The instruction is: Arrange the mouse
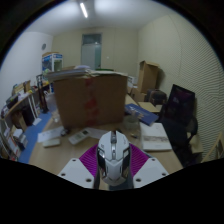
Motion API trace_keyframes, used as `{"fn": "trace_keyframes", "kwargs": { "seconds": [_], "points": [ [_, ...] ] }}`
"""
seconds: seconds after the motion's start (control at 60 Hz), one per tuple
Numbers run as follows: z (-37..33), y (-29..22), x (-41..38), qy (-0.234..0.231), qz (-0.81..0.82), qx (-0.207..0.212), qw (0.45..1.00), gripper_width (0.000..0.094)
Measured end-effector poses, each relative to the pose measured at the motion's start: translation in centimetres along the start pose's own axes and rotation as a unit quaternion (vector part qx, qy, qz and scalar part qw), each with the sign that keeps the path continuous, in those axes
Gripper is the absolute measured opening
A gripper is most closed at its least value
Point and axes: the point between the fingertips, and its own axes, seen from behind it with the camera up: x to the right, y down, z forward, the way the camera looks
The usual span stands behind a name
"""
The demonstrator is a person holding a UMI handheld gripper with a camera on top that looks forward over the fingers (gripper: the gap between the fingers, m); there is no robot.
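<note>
A grey and white mouse (pixel 113 155) sits closest to the camera, held between the gripper's (pixel 113 165) 2 fingers (pixel 78 172). The fingers close in against its sides, and the purple pads (pixel 92 157) show at either flank, so the gripper is clenched on the mouse. The mouse points away from the camera, its wheel and dark centre strip facing up.

Below and beyond it lies a light wooden table (pixel 62 150). Just ahead of the mouse stands a large cardboard box (pixel 91 98) with red markings on its front. White papers (pixel 53 136) lie on the table, left of the mouse. A white flat item (pixel 158 137) lies to the right, with a dark chair (pixel 179 108) beyond it. A blue item (pixel 142 112) rests beside the box. Farther back are cluttered shelves (pixel 27 98), another box (pixel 149 76), pale walls and a ceiling light (pixel 84 10).
</note>
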Motion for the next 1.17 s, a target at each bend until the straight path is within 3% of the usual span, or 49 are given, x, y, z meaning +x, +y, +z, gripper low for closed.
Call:
{"fn": "trace_keyframes", "kwargs": {
  "seconds": [0.117,0.333,0.35,0.383,0.45,0.633,0.733,0.783,1.167],
  "points": [
    [2.6,6.4,6.0,0.012,-0.006,-0.051,0.999,0.0377],
    [5.7,17.9,8.2,-0.055,-0.002,-0.13,0.99,0.0381],
    [5.9,18.6,8.1,-0.059,-0.004,-0.135,0.989,0.0449],
    [6.0,18.5,8.1,-0.065,-0.011,-0.114,0.991,0.0396],
    [5.9,18.8,8.1,-0.072,-0.022,-0.117,0.99,0.0414],
    [6.2,18.5,8.0,-0.073,-0.024,-0.133,0.988,0.0584],
    [4.6,18.8,7.3,-0.083,-0.015,-0.161,0.983,0.089],
    [3.6,18.4,7.1,-0.084,-0.015,-0.166,0.982,0.0828],
    [-14.2,18.1,3.3,-0.026,0.002,-0.199,0.98,0.0842]
  ]
}}
